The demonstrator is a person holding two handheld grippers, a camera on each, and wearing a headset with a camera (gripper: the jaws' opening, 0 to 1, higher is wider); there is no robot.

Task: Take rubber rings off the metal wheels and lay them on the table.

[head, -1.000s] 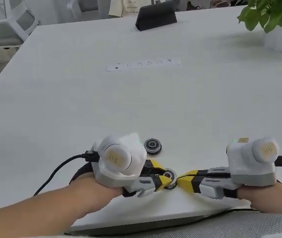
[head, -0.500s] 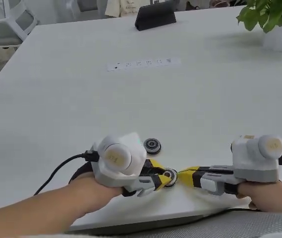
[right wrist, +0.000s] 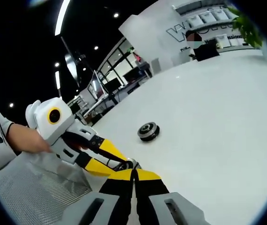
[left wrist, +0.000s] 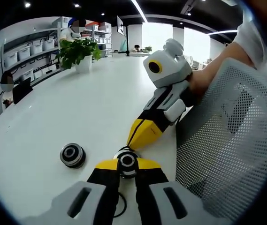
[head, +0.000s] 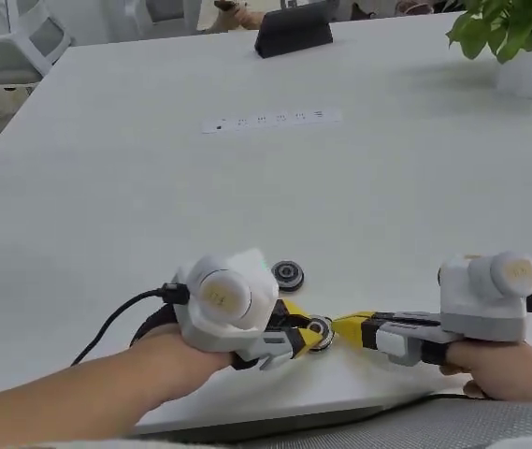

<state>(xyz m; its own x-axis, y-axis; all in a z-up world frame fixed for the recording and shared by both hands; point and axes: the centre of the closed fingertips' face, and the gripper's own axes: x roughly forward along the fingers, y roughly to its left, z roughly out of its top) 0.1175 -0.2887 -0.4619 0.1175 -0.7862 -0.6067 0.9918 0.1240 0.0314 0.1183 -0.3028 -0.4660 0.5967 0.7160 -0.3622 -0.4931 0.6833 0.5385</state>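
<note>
Near the table's front edge, my left gripper (head: 313, 333) (left wrist: 126, 166) is shut on a small metal wheel (head: 320, 329) (left wrist: 126, 160) with a dark rubber rim. My right gripper (head: 337, 328) (right wrist: 134, 173) comes in from the right with its jaws shut. Its yellow tips touch the rim of that wheel (right wrist: 130, 163); whether they pinch the rubber I cannot tell. In the left gripper view the right gripper (left wrist: 133, 139) reaches the wheel from above. A second wheel (head: 288, 273) (left wrist: 72, 154) (right wrist: 148, 131) with its black ring on lies flat on the white table (head: 247, 187), just beyond the left gripper.
A power strip (head: 270, 119) lies mid-table, and a black stand (head: 294, 36) sits at the far edge. A potted plant (head: 513, 33) stands far right. A grey mesh chair (left wrist: 227, 140) is close behind the grippers, at the front table edge.
My right gripper has drawn back a little to the right and lower, its tips still at the wheel. The left gripper and both wheels have stayed put.
</note>
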